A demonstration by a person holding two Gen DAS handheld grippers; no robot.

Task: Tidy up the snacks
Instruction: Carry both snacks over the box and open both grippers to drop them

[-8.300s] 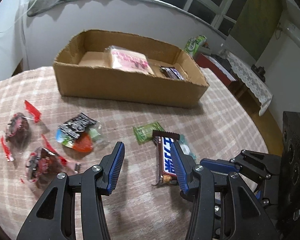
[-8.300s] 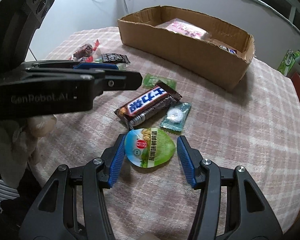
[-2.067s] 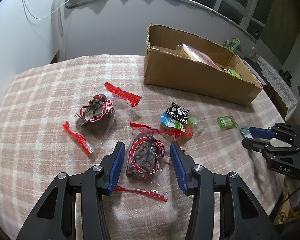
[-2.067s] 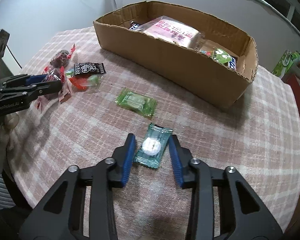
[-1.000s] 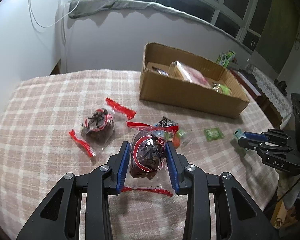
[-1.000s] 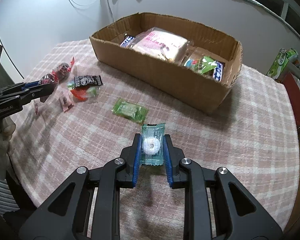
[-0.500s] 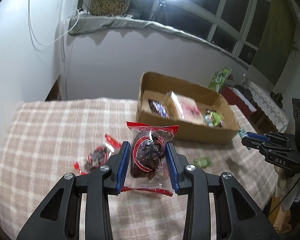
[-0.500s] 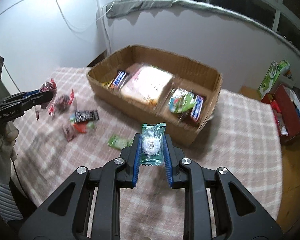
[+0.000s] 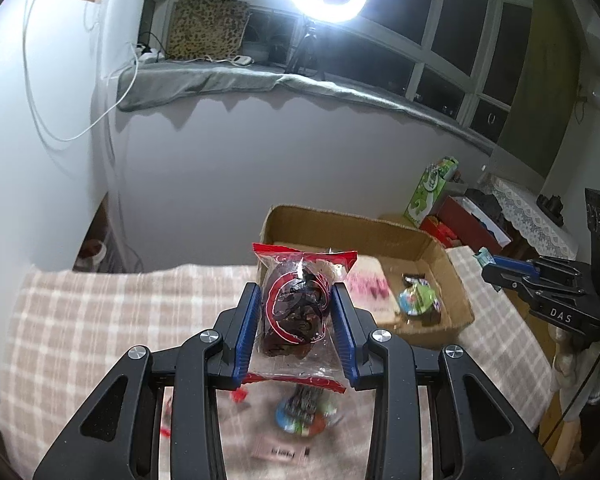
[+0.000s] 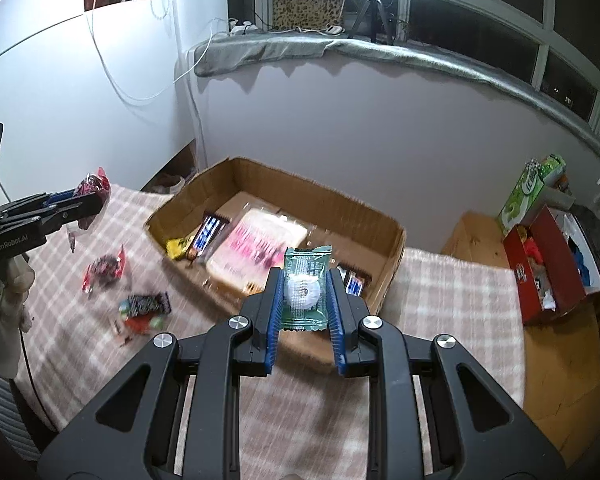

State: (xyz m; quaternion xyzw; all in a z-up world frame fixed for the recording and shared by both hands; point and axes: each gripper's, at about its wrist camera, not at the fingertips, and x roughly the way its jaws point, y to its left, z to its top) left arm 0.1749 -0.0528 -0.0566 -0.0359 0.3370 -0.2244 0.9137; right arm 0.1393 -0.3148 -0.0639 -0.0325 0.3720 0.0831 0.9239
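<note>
My left gripper (image 9: 296, 304) is shut on a clear packet with red ends holding a dark cake (image 9: 296, 312), raised above the table near the cardboard box (image 9: 432, 246). My right gripper (image 10: 303, 288) is shut on a small green candy packet with a white round sweet (image 10: 305, 286), held in the air before the box (image 10: 312, 200). The box holds a pink packet (image 10: 256, 248), chocolate bars (image 10: 206, 236) and a green jelly cup (image 9: 418, 302). The left gripper also shows at the left of the right wrist view (image 10: 94, 196), the right gripper at the right of the left wrist view (image 9: 486, 262).
On the checked tablecloth (image 10: 460, 292) lie another red-ended cake packet (image 10: 106, 270) and a black and coloured candy bag (image 10: 144, 308), also seen under my left gripper (image 9: 306, 410). A red box of items (image 10: 548, 256) and a green carton (image 10: 530, 190) stand right of the table.
Both grippers have risen higher with their packets and moved toward the box. The view now tilts up to the window and ring light.
</note>
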